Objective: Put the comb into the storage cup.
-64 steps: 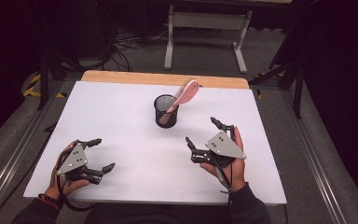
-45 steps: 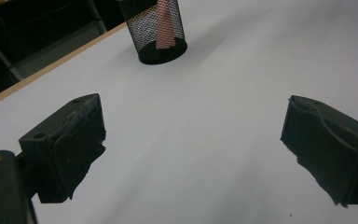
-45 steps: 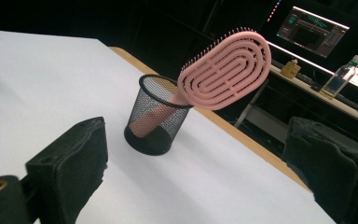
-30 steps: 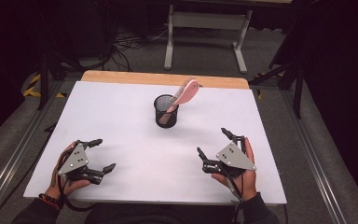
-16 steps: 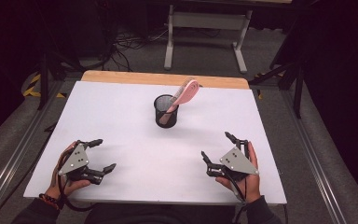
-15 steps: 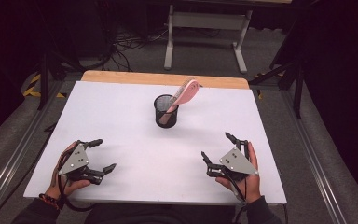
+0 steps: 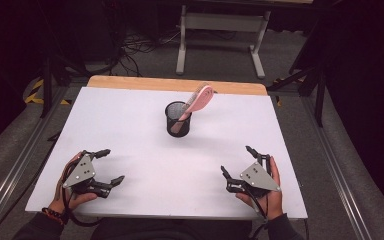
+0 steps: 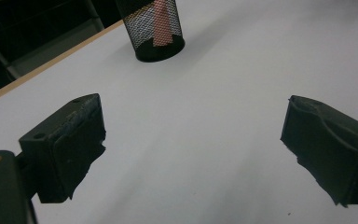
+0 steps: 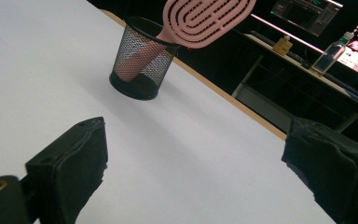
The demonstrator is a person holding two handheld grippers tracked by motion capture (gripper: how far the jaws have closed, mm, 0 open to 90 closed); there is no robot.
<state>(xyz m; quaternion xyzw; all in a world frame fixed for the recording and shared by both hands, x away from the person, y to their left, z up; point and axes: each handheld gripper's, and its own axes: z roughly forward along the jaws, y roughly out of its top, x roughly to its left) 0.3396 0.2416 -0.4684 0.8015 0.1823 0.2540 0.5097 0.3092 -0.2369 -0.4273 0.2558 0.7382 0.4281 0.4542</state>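
Observation:
A black mesh cup [image 7: 178, 119] stands upright at the middle of the white table, toward the far side. A pink hairbrush [image 7: 197, 102] leans in it, handle down and head sticking out to the right. The cup [image 8: 154, 31] and the brush handle [image 8: 161, 25] show ahead in the left gripper view, and the cup [image 9: 140, 58] with the slotted brush head [image 9: 207, 19] shows in the right gripper view. My left gripper [image 7: 106, 165] rests open near the front left edge. My right gripper [image 7: 238, 163] is open at the front right. Both hold nothing.
The white table top [image 7: 130, 125] has a wooden strip [image 7: 175, 84] along its far edge. Beyond it stands a metal frame [image 7: 220, 30] on the floor with cables. A bottle [image 9: 331, 53] and lit screens [image 9: 307, 9] sit on a bench in the background of the right gripper view.
My right gripper has drawn back toward the front right edge of the table and stayed open. The left gripper, cup and brush have not moved.

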